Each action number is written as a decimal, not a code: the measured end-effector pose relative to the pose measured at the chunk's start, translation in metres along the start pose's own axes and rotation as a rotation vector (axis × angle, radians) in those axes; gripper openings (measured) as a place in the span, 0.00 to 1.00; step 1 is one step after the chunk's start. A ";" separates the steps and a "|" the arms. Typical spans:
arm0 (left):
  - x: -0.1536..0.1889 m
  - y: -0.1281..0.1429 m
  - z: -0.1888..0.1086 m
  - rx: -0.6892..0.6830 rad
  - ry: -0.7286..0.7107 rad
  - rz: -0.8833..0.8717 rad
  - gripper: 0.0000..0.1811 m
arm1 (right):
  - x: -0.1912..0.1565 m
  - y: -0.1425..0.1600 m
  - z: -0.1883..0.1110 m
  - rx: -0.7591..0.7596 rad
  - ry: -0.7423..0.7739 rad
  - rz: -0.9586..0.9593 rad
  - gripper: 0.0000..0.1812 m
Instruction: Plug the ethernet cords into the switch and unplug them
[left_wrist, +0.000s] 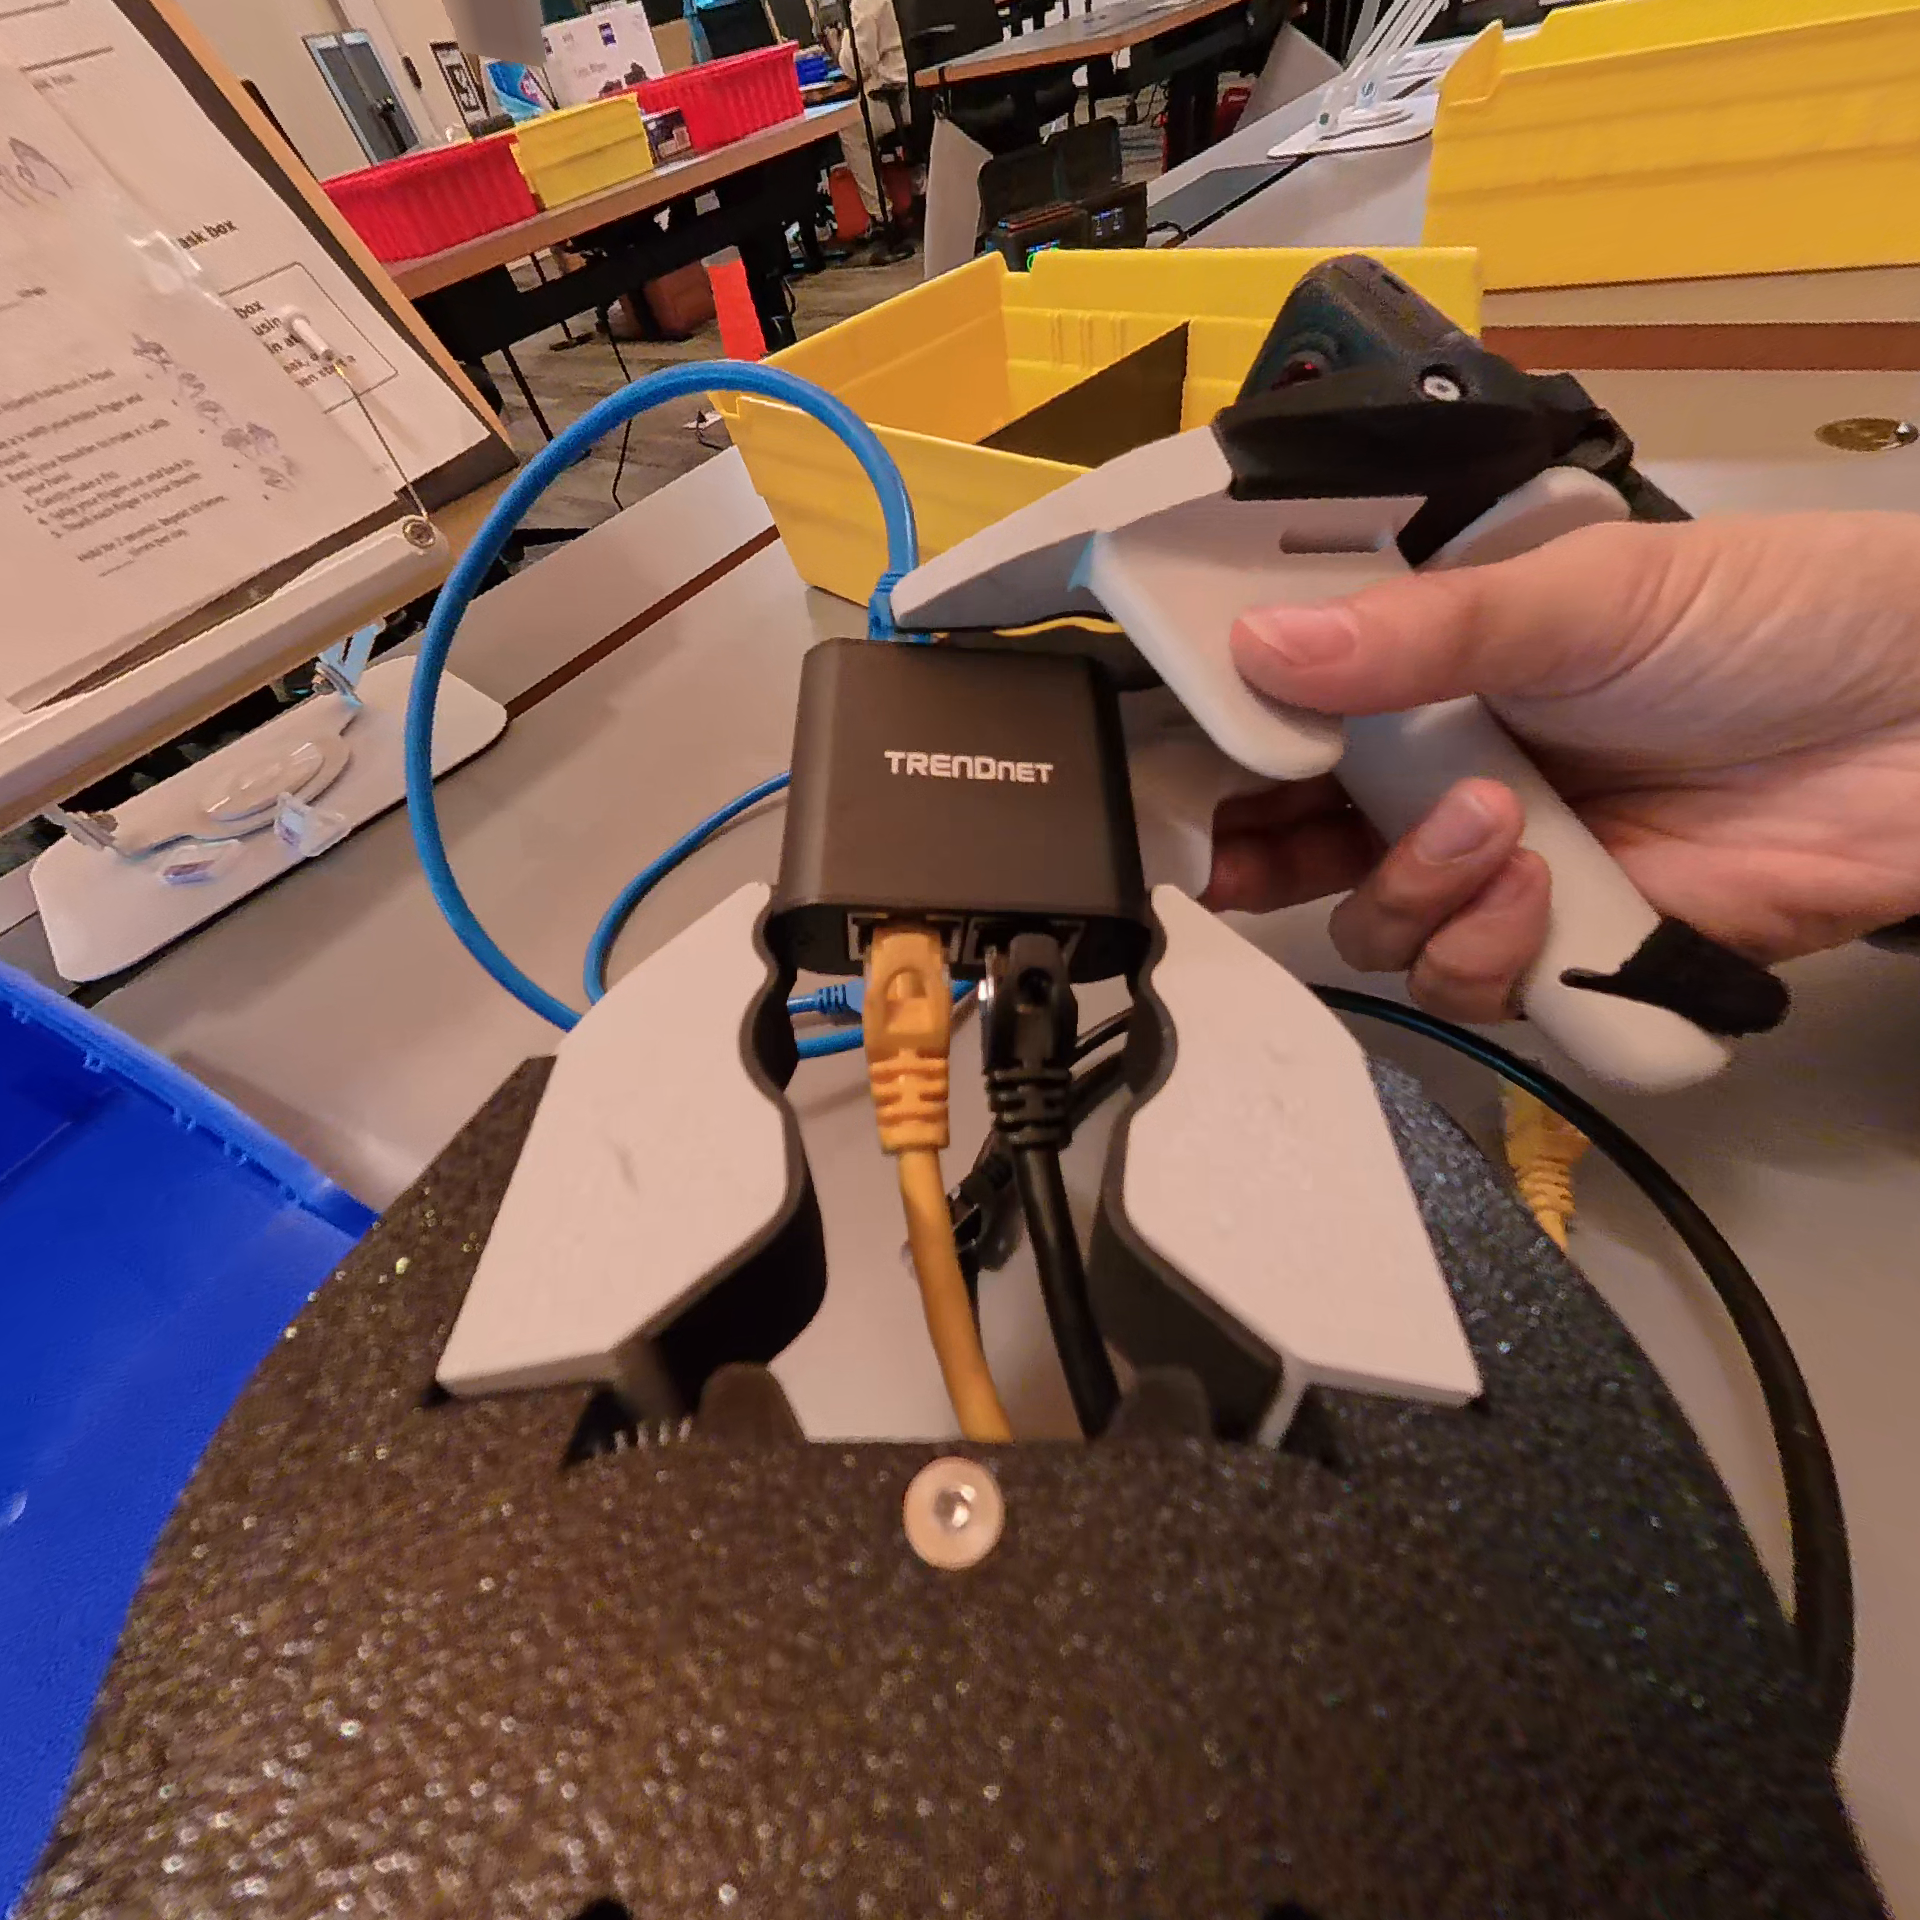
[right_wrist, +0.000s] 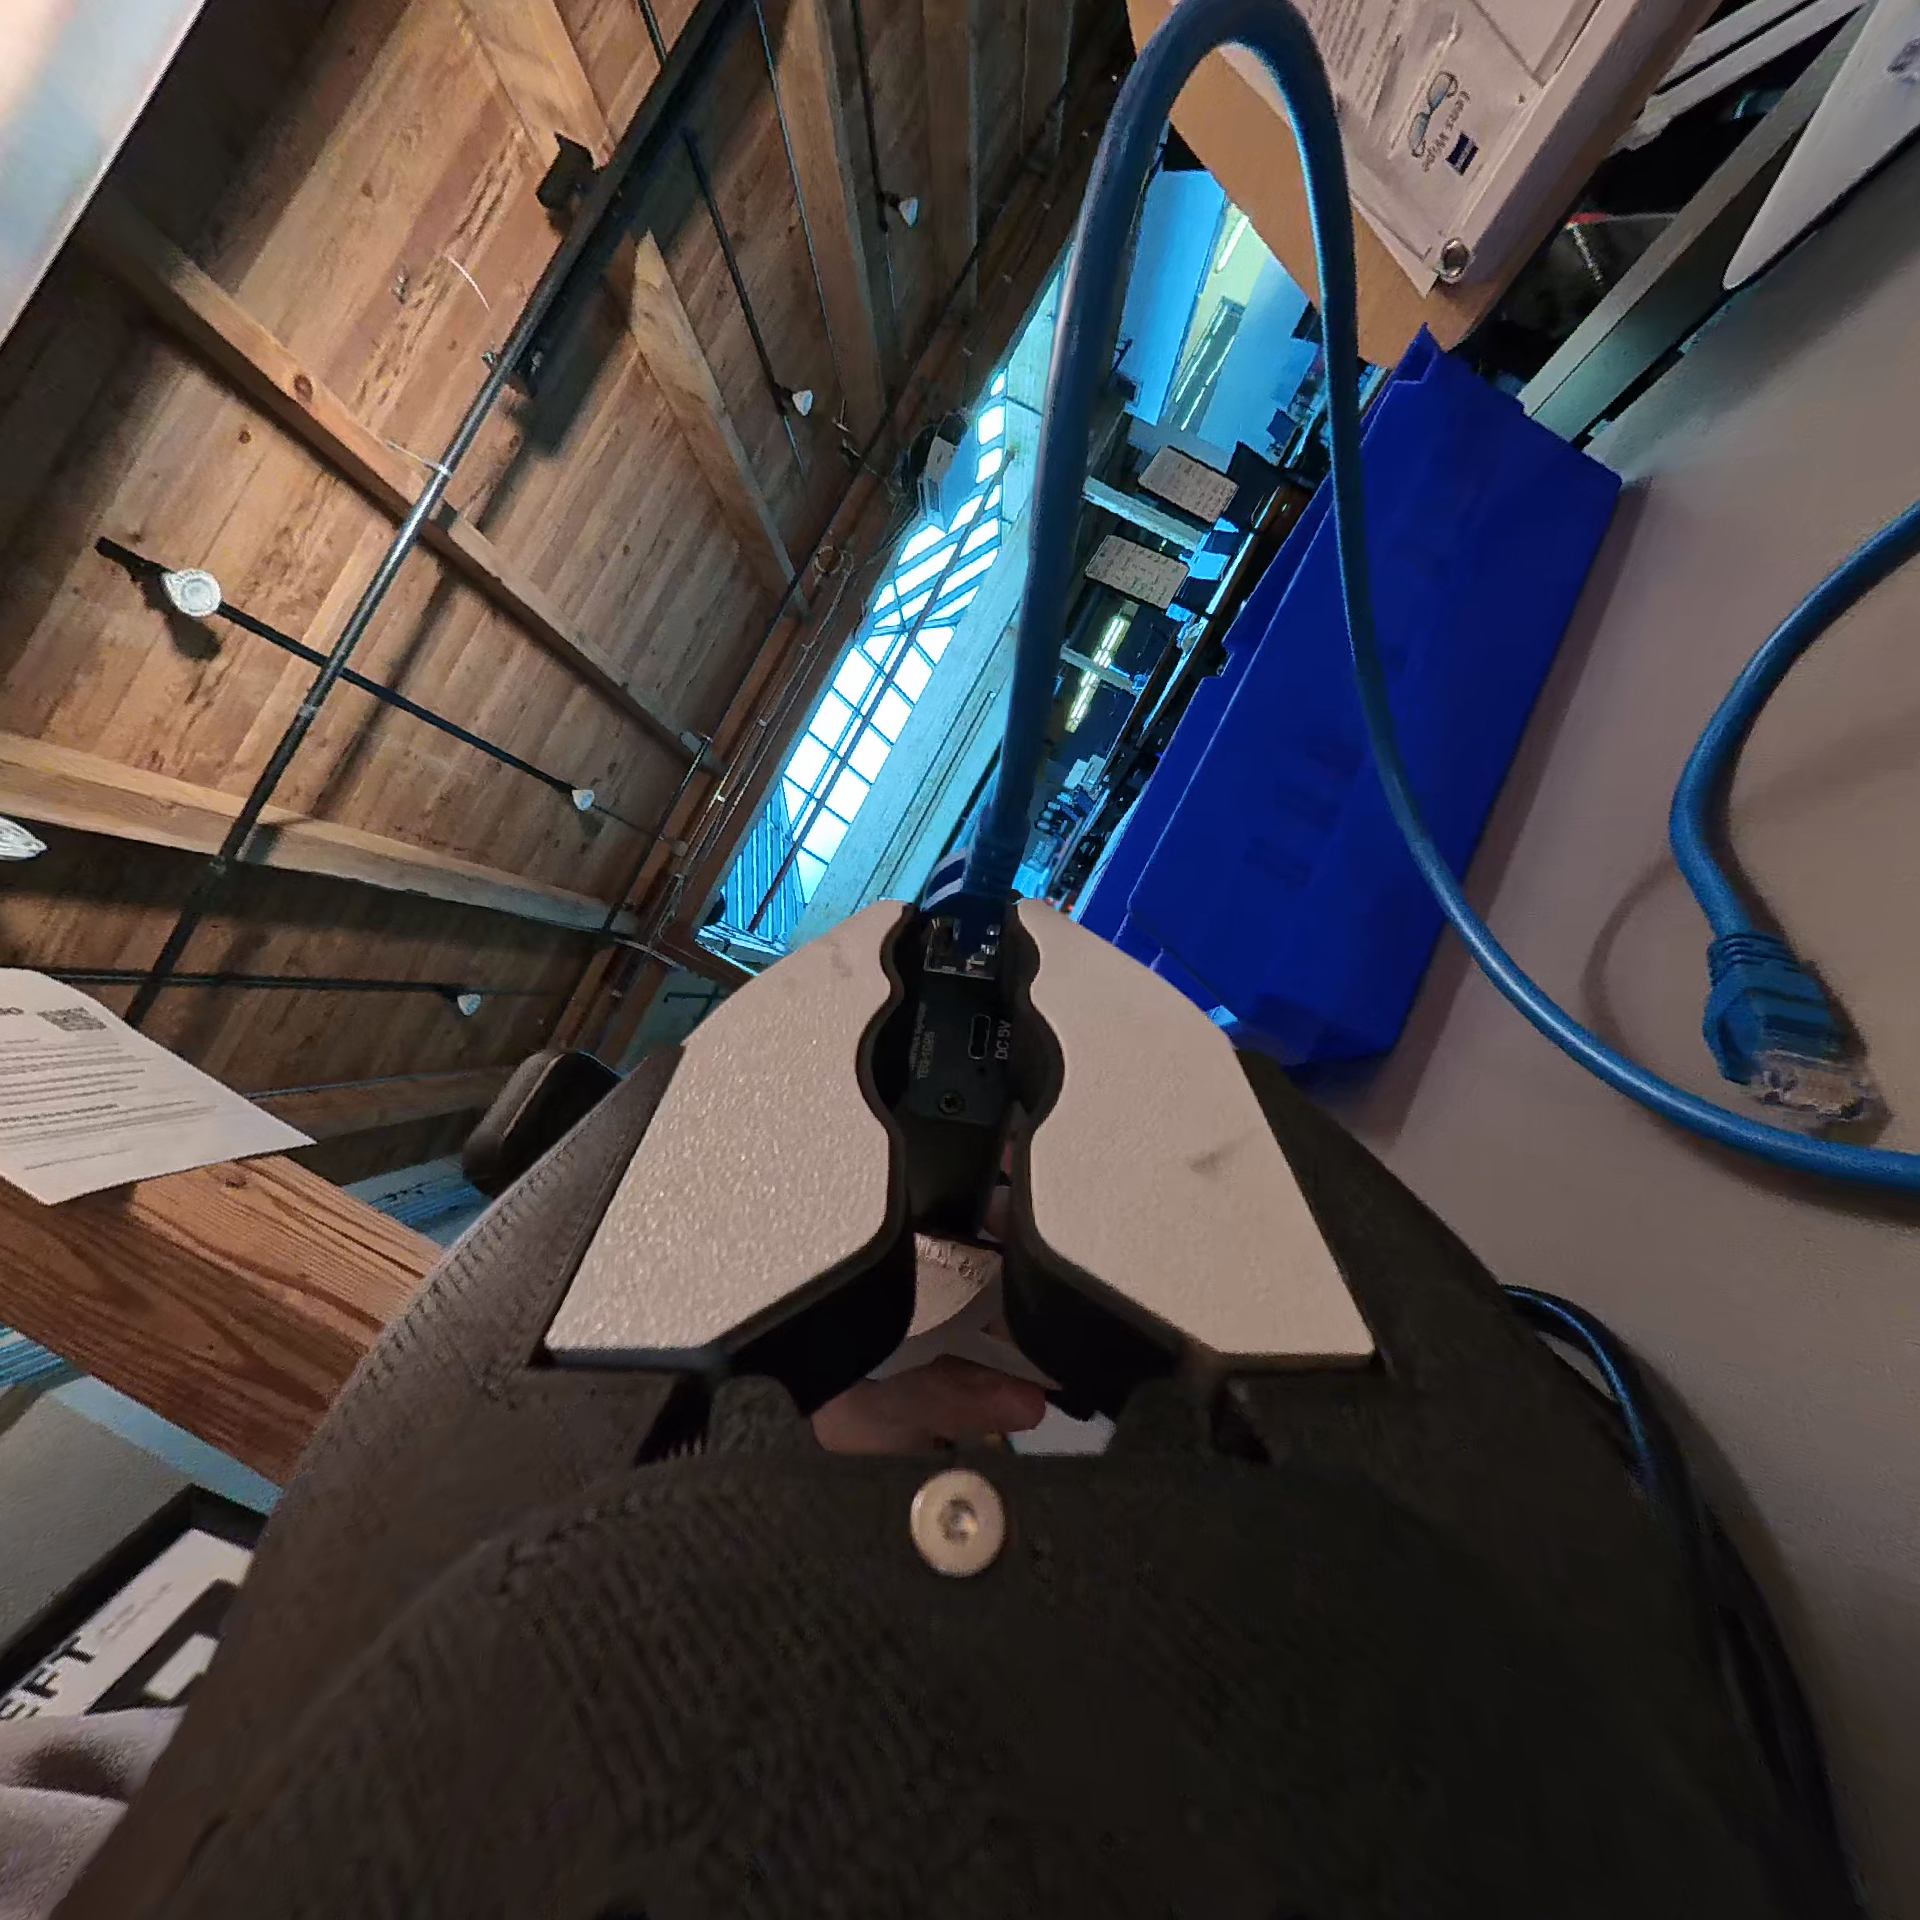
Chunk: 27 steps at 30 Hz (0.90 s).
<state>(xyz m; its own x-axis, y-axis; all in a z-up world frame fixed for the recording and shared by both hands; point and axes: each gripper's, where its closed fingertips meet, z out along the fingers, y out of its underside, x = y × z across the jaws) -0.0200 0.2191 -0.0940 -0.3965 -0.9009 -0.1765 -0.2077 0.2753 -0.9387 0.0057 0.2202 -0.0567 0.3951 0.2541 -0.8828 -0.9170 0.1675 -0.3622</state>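
The black switch (left_wrist: 961, 790) is held off the grey table between both grippers. My left gripper (left_wrist: 961, 925) is shut on the switch's near end, one fingertip on each side. A yellow cord (left_wrist: 906, 1039) and a black cord (left_wrist: 1029, 1049) are plugged into ports on that near face and run back between my fingers. My right gripper (right_wrist: 961, 925), also in the left wrist view (left_wrist: 935, 623), is shut on the switch's far end (right_wrist: 961, 1049). A blue cord (right_wrist: 1049, 520) is plugged in there and loops away; its other plug (right_wrist: 1782, 1044) lies loose on the table.
A yellow bin (left_wrist: 935, 416) stands just behind the switch, a blue bin (left_wrist: 125, 1195) at my left. A document stand (left_wrist: 208, 468) is at the far left. Another yellow plug (left_wrist: 1543, 1153) and a black cable loop (left_wrist: 1745, 1351) lie on the table at right. My hands' fingertips stand some 4 centimeters from each other.
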 end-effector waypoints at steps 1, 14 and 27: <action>0.000 0.000 0.000 -0.003 0.000 0.004 0.34 | 0.000 0.001 0.000 -0.003 0.000 -0.019 0.08; 0.002 -0.001 0.007 0.063 -0.035 0.029 0.34 | 0.000 -0.002 -0.004 -0.007 -0.038 -0.167 0.08; 0.000 -0.009 0.008 0.049 -0.149 0.170 0.34 | -0.011 -0.006 -0.006 -0.059 -0.099 -0.273 0.08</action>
<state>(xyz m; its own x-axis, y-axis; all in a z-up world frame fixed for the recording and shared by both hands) -0.0115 0.2140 -0.0883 -0.2848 -0.8836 -0.3717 -0.1039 0.4139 -0.9044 0.0065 0.2103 -0.0466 0.6284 0.2992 -0.7180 -0.7766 0.1877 -0.6014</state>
